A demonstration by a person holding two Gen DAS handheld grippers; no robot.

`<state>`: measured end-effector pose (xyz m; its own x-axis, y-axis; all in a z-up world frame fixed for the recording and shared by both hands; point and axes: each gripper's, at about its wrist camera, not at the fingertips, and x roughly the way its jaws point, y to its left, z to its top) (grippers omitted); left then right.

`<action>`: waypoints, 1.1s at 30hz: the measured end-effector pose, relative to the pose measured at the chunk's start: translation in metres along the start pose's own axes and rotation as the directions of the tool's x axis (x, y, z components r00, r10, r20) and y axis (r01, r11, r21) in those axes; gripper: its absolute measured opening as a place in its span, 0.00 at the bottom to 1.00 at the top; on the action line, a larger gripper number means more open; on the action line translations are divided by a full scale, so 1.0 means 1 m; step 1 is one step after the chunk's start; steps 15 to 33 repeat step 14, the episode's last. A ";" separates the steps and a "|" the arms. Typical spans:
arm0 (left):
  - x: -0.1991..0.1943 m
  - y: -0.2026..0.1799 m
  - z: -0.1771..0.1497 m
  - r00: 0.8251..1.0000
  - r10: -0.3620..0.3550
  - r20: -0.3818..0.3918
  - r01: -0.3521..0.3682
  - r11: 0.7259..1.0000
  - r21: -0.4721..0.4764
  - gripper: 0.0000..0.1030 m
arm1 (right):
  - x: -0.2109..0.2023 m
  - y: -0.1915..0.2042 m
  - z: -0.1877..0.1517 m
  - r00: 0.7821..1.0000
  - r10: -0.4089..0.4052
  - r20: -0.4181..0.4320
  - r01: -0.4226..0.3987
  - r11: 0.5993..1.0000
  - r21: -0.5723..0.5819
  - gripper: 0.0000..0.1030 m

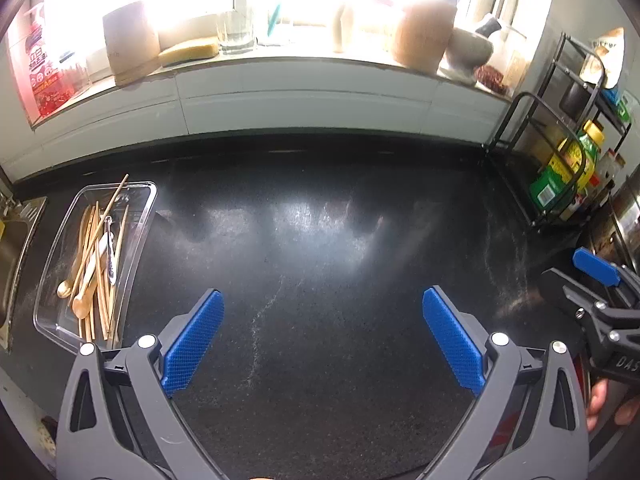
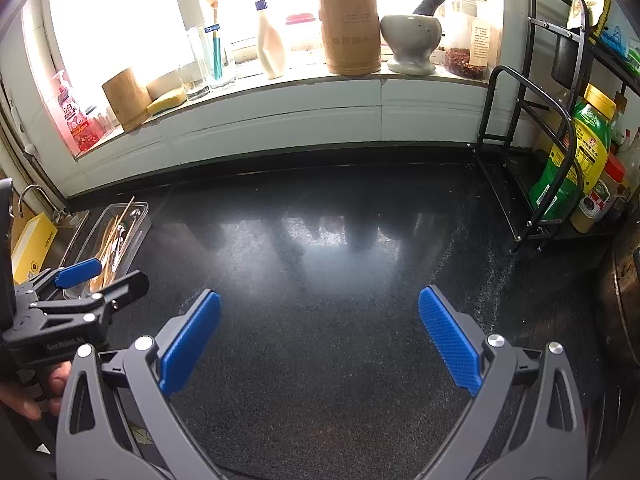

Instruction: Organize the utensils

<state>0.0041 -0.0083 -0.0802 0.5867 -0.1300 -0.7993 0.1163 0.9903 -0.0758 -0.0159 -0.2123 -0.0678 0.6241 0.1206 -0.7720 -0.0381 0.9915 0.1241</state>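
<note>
Both our grippers, left gripper and right gripper, spread, empty, over black speckled countertop. Far left: clear tray of wooden chopsticks and spoons. Cluttered windowsill beyond.

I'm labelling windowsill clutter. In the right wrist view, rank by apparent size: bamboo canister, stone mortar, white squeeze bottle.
1. bamboo canister
2. stone mortar
3. white squeeze bottle, taller than the mortar but far slimmer, so these two are close.
</note>
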 end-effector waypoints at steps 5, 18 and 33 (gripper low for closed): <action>-0.001 0.002 -0.001 1.000 0.016 0.009 -0.016 1.000 -0.009 0.94 | 0.000 0.000 0.000 1.000 0.002 -0.002 -0.002 1.000 -0.001 0.93; 0.005 0.003 -0.004 0.999 0.042 -0.029 -0.042 0.999 -0.006 0.94 | 0.000 -0.001 -0.001 1.000 0.007 -0.006 -0.007 1.000 -0.007 0.93; 0.005 0.003 -0.004 0.999 0.042 -0.029 -0.042 0.999 -0.006 0.94 | 0.000 -0.001 -0.001 1.000 0.007 -0.006 -0.007 1.000 -0.007 0.93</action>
